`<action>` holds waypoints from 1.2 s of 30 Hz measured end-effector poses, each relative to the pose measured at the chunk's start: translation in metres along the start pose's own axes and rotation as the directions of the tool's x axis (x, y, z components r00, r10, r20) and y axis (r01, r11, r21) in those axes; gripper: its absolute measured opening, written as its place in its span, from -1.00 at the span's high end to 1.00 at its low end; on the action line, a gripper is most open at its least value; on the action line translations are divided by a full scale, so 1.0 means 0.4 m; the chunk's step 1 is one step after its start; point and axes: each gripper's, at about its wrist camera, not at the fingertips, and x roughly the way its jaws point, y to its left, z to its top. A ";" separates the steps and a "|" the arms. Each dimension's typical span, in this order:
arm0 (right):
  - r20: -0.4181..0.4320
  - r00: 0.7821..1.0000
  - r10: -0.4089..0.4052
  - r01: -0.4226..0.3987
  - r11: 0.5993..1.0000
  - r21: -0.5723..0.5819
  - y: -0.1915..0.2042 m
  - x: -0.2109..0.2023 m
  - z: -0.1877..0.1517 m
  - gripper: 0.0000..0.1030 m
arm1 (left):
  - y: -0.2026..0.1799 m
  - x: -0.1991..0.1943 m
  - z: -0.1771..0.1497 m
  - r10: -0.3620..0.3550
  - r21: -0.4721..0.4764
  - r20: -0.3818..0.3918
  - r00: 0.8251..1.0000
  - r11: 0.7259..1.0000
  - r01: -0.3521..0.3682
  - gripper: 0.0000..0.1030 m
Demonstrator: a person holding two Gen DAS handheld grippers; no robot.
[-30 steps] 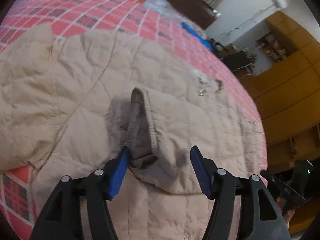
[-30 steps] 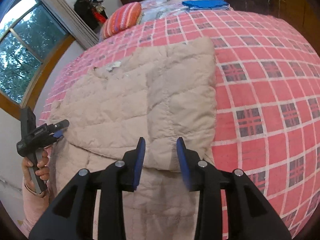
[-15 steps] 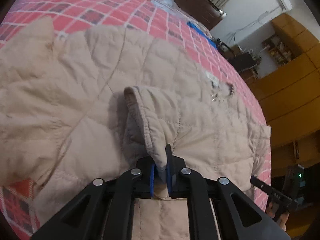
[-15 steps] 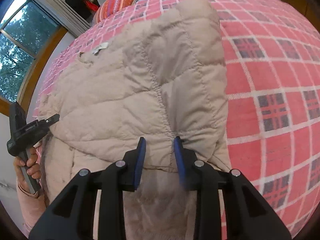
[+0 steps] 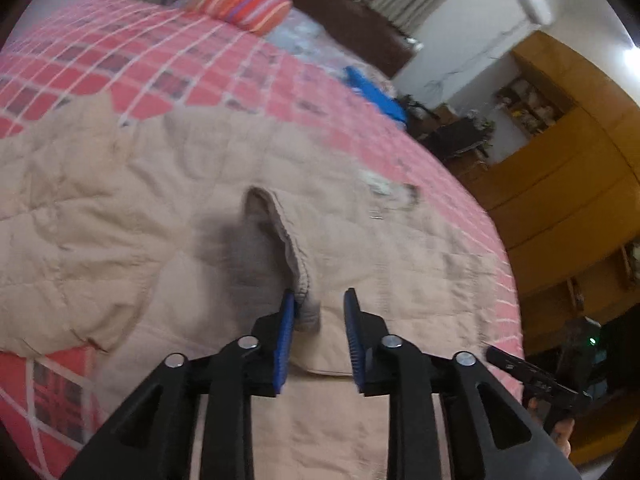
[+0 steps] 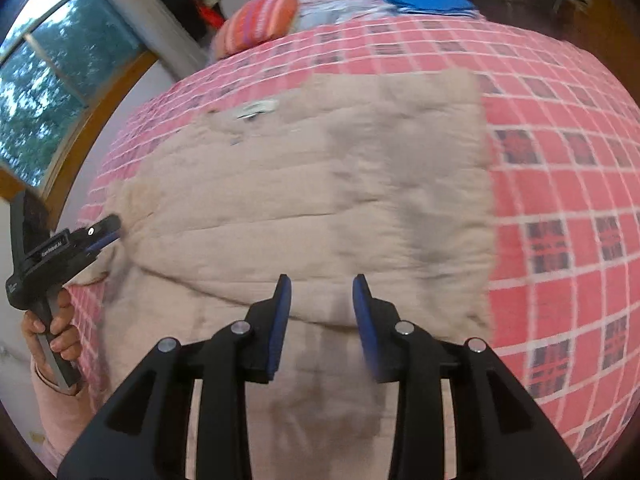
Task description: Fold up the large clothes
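1. Two black grippers with blue pads hover over a beige quilted padded coat [image 5: 360, 248] that lies spread across a bed covered by a pink-red checked bedspread [image 6: 560, 160].
2. In the left wrist view, the left gripper [image 5: 318, 336] has its jaws parted by a moderate gap and clamps nothing; its left pad [image 5: 286, 344] lies right against a ribbed grey-beige cuff [image 5: 296, 264] of a folded-over sleeve, which rises as a ridge on top of the coat body.
3. In the right wrist view, the right gripper [image 6: 320, 320] likewise stands open with nothing held; its pads sit over the near edge of a folded coat panel, with a lower layer of the coat beneath and nearer.
4. The coat lies on the left and middle of the bed in the right wrist view, leaving bare bedspread on the right. A small white label [image 6: 256, 108] shows near its far edge.
5. At the far left of that view, a hand [image 6: 52, 328] in a pale pink sleeve grips the handle of the left gripper at the coat's left edge.
6. At the far end of the bed rest an orange striped pillow [image 6: 260, 20] and a folded blue cloth [image 6: 428, 2].
7. Both views are blurred, so fine seams are hard to read.
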 end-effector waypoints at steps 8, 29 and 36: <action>-0.108 0.994 -0.031 0.029 0.999 -0.025 0.070 0.161 0.014 0.36 | 0.002 0.069 -0.009 0.140 0.039 -0.015 0.990 0.990 -0.139 0.38; -0.106 0.994 0.037 -0.041 0.999 -0.036 0.104 0.128 0.021 0.36 | 0.046 0.125 -0.003 0.111 0.011 -0.120 0.987 0.994 -0.111 0.39; -0.142 0.990 0.025 -0.027 1.000 -0.012 0.091 0.198 0.024 0.40 | 0.073 0.136 -0.016 0.105 0.006 -0.121 0.987 0.994 -0.105 0.55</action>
